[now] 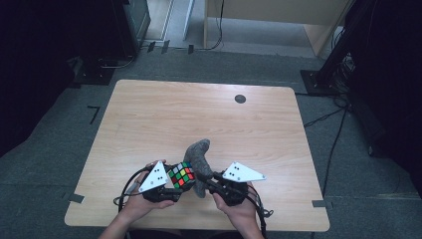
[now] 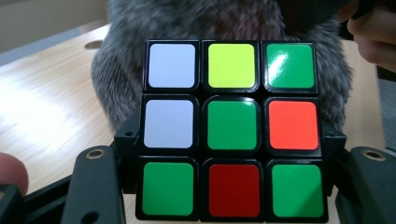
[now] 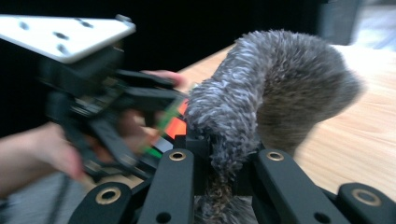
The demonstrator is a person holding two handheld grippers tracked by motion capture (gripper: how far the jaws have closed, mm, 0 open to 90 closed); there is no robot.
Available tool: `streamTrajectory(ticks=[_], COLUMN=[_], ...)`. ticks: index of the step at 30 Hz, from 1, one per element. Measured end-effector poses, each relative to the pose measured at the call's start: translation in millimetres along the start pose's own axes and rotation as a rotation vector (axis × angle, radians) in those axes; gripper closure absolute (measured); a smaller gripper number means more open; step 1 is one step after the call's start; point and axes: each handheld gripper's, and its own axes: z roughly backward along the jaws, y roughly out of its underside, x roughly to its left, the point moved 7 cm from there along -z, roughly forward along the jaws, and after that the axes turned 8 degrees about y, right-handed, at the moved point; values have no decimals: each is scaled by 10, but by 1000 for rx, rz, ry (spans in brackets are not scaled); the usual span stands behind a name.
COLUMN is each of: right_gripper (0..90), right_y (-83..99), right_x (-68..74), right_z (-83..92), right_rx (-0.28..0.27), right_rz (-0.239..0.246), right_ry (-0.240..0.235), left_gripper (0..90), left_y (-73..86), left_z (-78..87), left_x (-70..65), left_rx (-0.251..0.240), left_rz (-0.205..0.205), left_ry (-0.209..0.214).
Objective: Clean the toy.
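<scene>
High view: near edge of the wooden table, colour cube taken as landmark. Left gripper at the cube's left, jaws clamped on its two sides, cube lifted just off the board. Grey furry sock directly right of the cube, touching it, arching up and bending away toward the far side. Right gripper right of the cube, jaws pinched tight on the sock's lower end. Small dark round disc well beyond the cube, near the far edge.

Left gripper view: cube face-on between the black jaws; green centre, white, yellow, orange and red squares around it; grey fur right behind the cube.

Right gripper view: sock squeezed between the closed jaws, curving up and over; cube partly hidden behind the sock's left side, left gripper beside it blurred.
</scene>
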Motion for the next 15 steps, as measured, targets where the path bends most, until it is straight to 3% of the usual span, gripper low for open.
streamTrajectory(ticks=[3, 6, 11, 13, 15], right_gripper=[821, 821, 824, 824, 823], right_y=[-44, -41, 78, 106, 86], right_x=[126, 115, -88, -142, -126], right_z=[-1, -34, -78, -75, -45], right_rx=[-13, 0, 5, 27, 28], right_rz=[-22, -43, -122, -124, -124], right_ry=[-59, -38, 3, 30, 31], left_gripper=[343, 343, 344, 344, 344], left_y=[24, 34, -57, -63, -50], left_z=[-43, -48, 47, 52, 20], left_x=[-36, -35, -57, -52, -61], left_rx=[33, 33, -26, -37, -18], left_rz=[-36, -36, -69, -62, -67], left_ry=[2, -3, -6, -3, -2])
